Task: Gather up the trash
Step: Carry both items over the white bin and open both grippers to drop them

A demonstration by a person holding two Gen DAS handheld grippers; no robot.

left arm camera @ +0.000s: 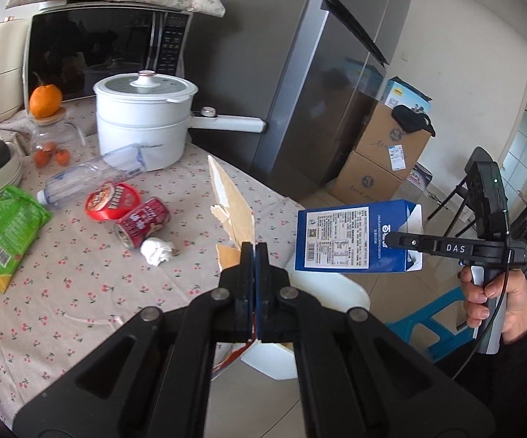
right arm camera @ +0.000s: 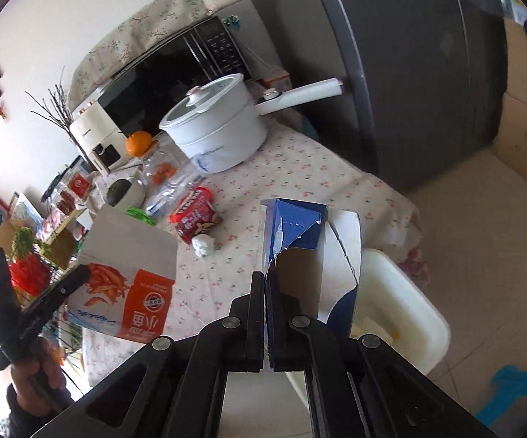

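Note:
My left gripper (left arm camera: 254, 246) is shut on the edge of a torn snack box (left arm camera: 232, 197), beige inside. In the right wrist view the snack box (right arm camera: 132, 292) shows its orange and white print, with the left gripper (right arm camera: 82, 273) clamped on its side. My right gripper (right arm camera: 265, 277) is shut on the torn wall of a blue carton (right arm camera: 296, 226). The left wrist view shows the blue carton (left arm camera: 354, 235) hanging beyond the table edge in the right gripper (left arm camera: 391, 239). On the tablecloth lie a clear bottle (left arm camera: 91, 179), a red lid (left arm camera: 113, 200), a red can (left arm camera: 142, 226) and a crumpled tissue (left arm camera: 157, 250).
A white plastic container (right arm camera: 398, 303) stands on the floor beside the table, under the blue carton. A green packet (left arm camera: 0, 233), a white pot (left arm camera: 142, 124), a jar and a microwave (left arm camera: 99, 47) occupy the table. A grey fridge (left arm camera: 318, 73), stacked cardboard boxes (left arm camera: 384, 153) and a blue stool (left arm camera: 431, 325) stand around.

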